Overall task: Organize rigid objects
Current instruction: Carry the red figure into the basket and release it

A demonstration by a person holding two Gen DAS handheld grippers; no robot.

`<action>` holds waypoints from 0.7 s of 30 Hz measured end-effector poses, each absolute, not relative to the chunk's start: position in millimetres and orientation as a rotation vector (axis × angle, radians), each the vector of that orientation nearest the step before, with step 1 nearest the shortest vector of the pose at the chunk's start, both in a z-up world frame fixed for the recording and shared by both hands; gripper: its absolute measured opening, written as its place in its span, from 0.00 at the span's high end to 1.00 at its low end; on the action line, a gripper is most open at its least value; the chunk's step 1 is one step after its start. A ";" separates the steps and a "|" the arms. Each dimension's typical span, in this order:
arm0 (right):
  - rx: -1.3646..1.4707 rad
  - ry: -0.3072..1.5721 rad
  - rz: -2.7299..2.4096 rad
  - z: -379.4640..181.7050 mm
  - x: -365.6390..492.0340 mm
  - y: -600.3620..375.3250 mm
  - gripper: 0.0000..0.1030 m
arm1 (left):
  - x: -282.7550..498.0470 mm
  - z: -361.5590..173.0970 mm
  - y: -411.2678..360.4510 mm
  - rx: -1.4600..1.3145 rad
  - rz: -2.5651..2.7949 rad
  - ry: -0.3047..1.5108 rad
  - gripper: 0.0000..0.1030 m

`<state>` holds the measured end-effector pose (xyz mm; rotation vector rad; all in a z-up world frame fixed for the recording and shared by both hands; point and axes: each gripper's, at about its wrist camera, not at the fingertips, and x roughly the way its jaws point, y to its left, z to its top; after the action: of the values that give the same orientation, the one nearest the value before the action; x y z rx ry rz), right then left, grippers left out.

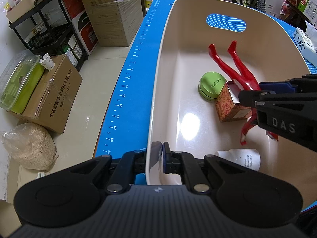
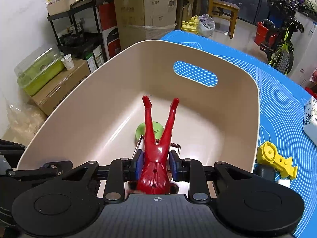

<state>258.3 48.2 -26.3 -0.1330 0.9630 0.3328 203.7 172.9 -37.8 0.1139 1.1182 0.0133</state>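
Red plastic figurine (image 2: 156, 148) lies head-first between the pads of the right gripper (image 2: 156, 165), legs pointing away over the beige tub (image 2: 233, 119); the jaws stand slightly apart beside its body, not pressing it. Ahead and below sit a green tin (image 1: 212, 86) and a patterned box (image 1: 227, 107). The left gripper (image 1: 161, 156) is clenched on the tub's near rim.

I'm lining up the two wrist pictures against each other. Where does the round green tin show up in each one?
Left wrist view: the green tin lies on the bin floor right of centre, touching the patterned box.
Right wrist view: the green tin sits just above centre, partly hidden behind the red figure's legs.
Shared landmark: the oval handle cutout in the beige bin's far wall.
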 end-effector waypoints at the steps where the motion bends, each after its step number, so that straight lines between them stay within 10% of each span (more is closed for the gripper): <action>1: -0.132 0.960 0.341 -24.9 257.4 46.6 0.51 | 203.7 -37.6 173.2 0.114 0.013 1.118 0.90; 21: -0.001 0.802 0.164 44.6 255.7 -66.3 0.22 | 204.7 -37.7 172.3 0.112 0.014 1.119 0.90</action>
<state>255.7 -66.3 44.6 -0.0011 0.8018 0.1636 204.7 172.3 -37.7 0.1116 1.1185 0.0136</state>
